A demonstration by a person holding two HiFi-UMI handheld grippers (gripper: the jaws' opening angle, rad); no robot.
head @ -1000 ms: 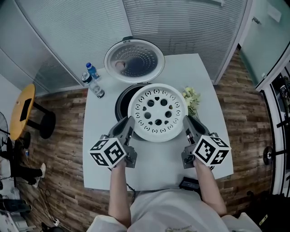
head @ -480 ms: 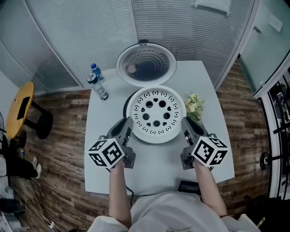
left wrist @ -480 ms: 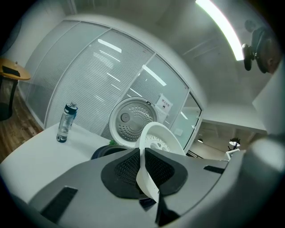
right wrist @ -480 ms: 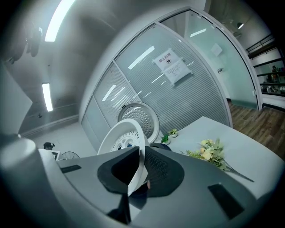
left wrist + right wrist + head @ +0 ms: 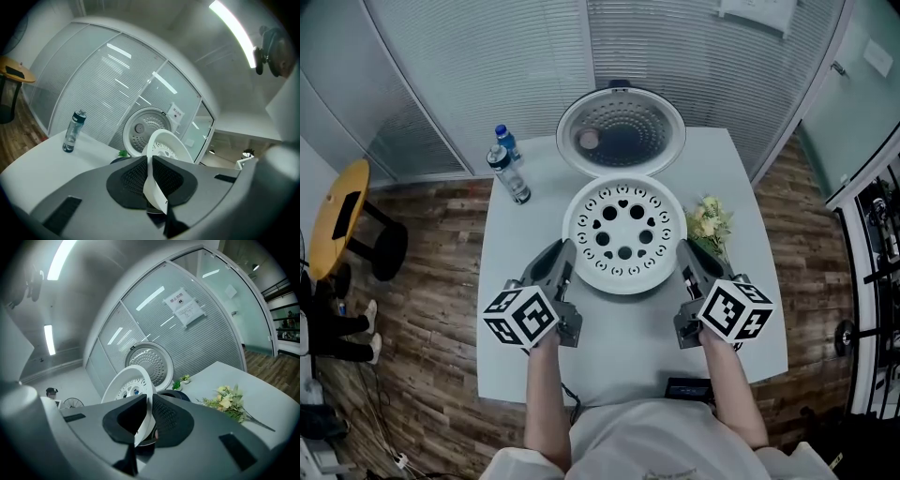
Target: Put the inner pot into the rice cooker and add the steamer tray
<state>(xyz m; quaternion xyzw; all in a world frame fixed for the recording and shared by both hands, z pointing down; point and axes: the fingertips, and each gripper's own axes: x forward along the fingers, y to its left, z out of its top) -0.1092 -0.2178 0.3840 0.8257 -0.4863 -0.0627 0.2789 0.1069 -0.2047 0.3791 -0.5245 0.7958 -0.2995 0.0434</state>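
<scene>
A white round steamer tray with many holes hangs level over the rice cooker's body, hiding almost all of it. My left gripper is shut on the tray's left rim, and my right gripper is shut on its right rim. The cooker's lid stands open behind, its dimpled inner plate facing up. In the right gripper view a dark edge of the cooker shows under the tray. The inner pot is hidden from me.
A water bottle stands at the white table's back left. A small bunch of pale flowers lies right of the cooker. A black device sits at the table's near edge. A yellow stool stands on the wood floor, left.
The tray, held by both grippers, has moved back from the near side of the cooker and now sits centred over its opening. Both grips are unchanged.
</scene>
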